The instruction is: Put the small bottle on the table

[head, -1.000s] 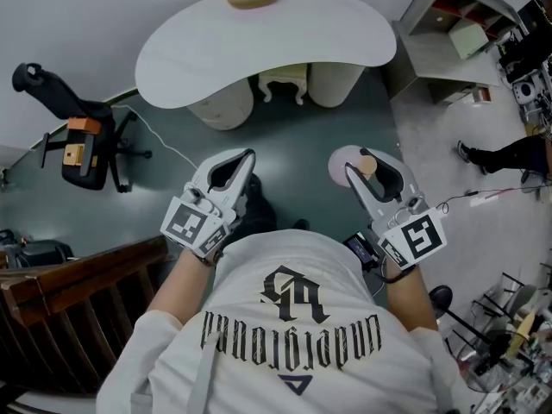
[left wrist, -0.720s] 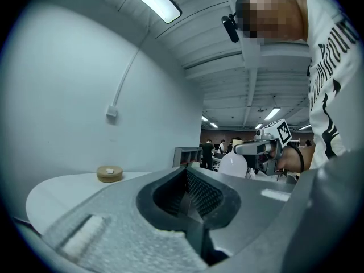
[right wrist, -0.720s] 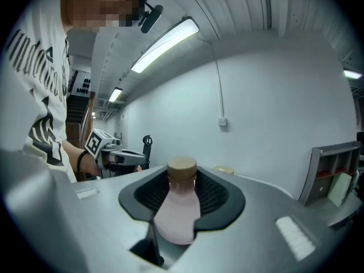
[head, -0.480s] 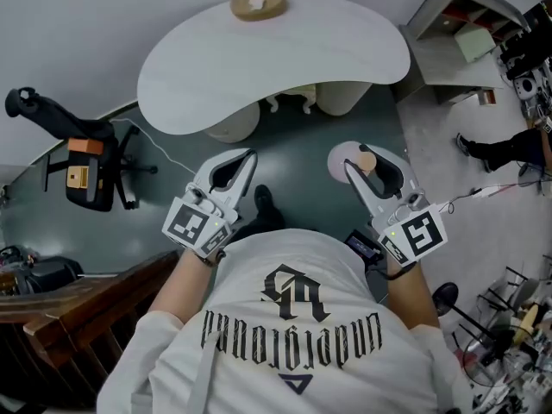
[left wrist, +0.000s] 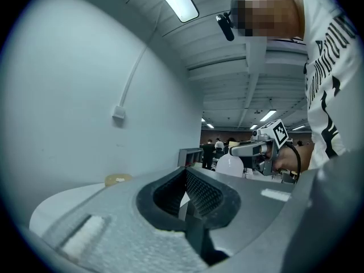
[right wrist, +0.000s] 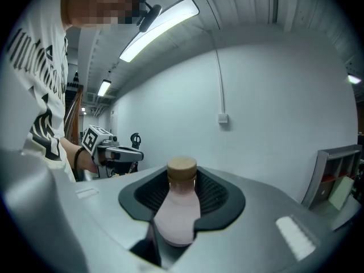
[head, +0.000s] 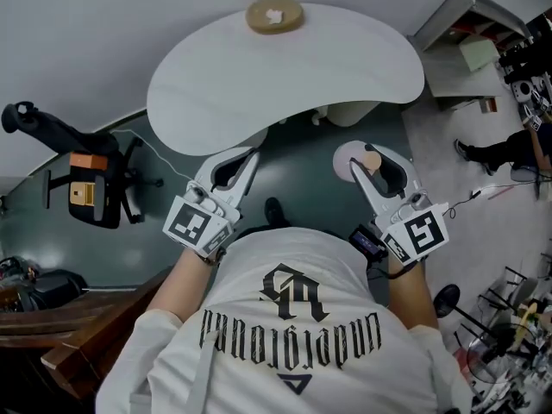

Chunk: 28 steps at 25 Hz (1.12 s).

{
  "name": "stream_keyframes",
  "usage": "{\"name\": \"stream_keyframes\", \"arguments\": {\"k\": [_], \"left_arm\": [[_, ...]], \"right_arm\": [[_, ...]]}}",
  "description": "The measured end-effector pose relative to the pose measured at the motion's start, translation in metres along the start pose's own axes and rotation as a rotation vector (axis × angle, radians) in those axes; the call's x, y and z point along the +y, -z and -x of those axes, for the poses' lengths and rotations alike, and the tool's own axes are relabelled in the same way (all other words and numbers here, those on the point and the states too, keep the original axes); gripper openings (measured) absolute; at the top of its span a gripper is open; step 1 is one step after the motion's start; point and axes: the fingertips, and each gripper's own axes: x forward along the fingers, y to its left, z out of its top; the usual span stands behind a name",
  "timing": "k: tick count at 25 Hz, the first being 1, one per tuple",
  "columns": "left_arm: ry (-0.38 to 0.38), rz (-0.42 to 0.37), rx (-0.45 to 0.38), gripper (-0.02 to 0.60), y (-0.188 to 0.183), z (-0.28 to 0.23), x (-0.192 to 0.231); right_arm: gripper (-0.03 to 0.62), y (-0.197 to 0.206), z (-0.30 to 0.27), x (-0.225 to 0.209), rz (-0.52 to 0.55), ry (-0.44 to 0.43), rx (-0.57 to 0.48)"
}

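Observation:
A small pale bottle [head: 354,164] with a tan cap stands upright between the jaws of my right gripper [head: 366,160], which is shut on it. In the right gripper view the bottle [right wrist: 177,209] fills the gap between the pads, cap upward. My left gripper [head: 250,153] hangs beside it at the same height, its jaws closed tip to tip with nothing in them [left wrist: 185,172]. Both are held over the green floor, short of the white kidney-shaped table [head: 259,67]. From the left gripper view the bottle [left wrist: 230,165] shows in the right gripper's grasp.
A round wooden disc [head: 274,15] lies at the table's far edge. White pedestals [head: 354,110] stand under the table. A black office chair [head: 86,179] is at the left, a wooden rail [head: 78,326] at lower left, a shelf unit [head: 470,50] and a person's legs [head: 500,153] at the right.
The table has come nearer and shifted right in the head view as the person walks toward it. Both grippers keep their pose, and the bottle stays gripped.

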Motion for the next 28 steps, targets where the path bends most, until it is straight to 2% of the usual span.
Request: {"name": "stream_keyframes", "arguments": {"k": [6,14,28], "left_arm": [[-0.003,0.012,0.006,0.006,0.000,0.013,0.043],[-0.009,0.020,0.007,0.006,0.004,0.009,0.067],[-0.105,0.034,0.015,0.006,0.009,-0.015,0.120]], "right_arm": [[0.138,-0.005,-0.043,0.010,-0.010,0.003,0.001],[0.138,-0.002,-0.076,0.012,0.003,-0.033,0.011],[0.138,0.005,-0.149,-0.029,0.023,-0.125,0.027]]}}
